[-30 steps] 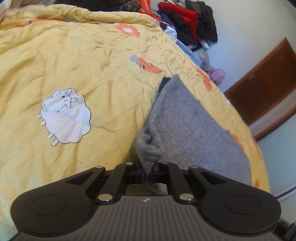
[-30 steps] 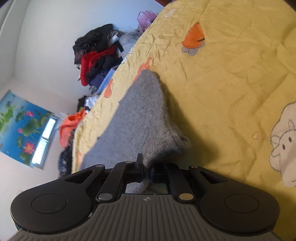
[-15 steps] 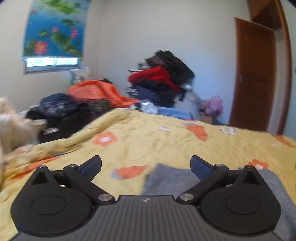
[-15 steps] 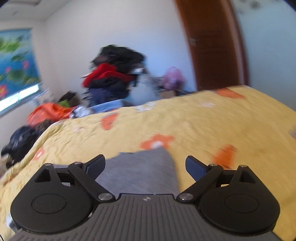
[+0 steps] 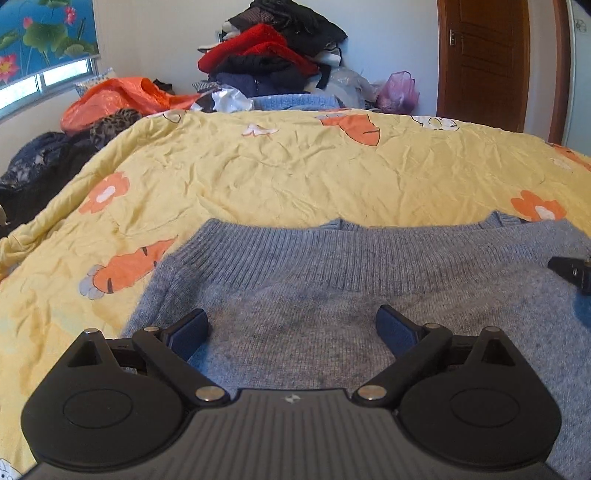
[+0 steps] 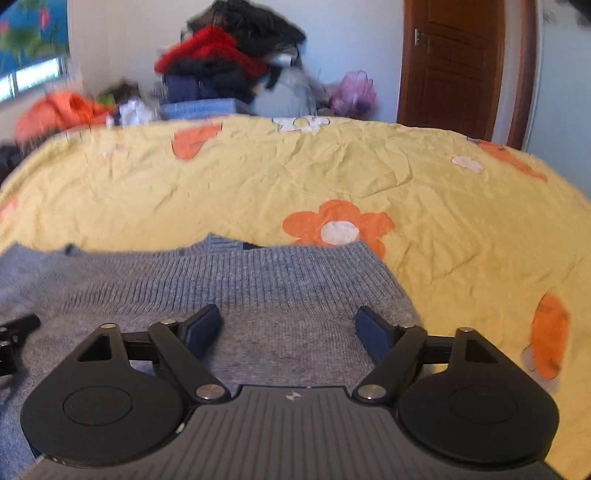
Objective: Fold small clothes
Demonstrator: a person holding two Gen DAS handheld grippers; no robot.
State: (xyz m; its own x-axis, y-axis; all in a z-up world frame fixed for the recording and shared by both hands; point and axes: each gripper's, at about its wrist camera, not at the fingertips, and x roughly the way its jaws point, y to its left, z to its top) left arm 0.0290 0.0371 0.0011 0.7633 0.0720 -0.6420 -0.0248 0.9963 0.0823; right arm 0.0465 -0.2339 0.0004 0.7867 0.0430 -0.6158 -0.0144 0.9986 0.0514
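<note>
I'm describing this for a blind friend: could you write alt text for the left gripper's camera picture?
An open left gripper hangs over a grey sweater lying flat on a yellow quilt printed with orange flowers and carrots, nothing between its jaws. Behind the bed sit a clothes pile and a wooden door.

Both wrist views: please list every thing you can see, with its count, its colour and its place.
sweater: one, grey, lying flat on the quilt, ribbed edge towards the far side
quilt: one, yellow with orange flowers and carrots, covering the bed
clothes pile: one heap, red, black and dark blue, behind the bed by the wall
orange cloth: one, behind the bed on the left
plastic bag: one, pink-purple, near the door
door: one, brown wood, far right
wall picture: one, blue with lotus flowers, upper left
left gripper: black, open above the sweater, holding nothing
right gripper: black, open above the sweater, holding nothing
</note>
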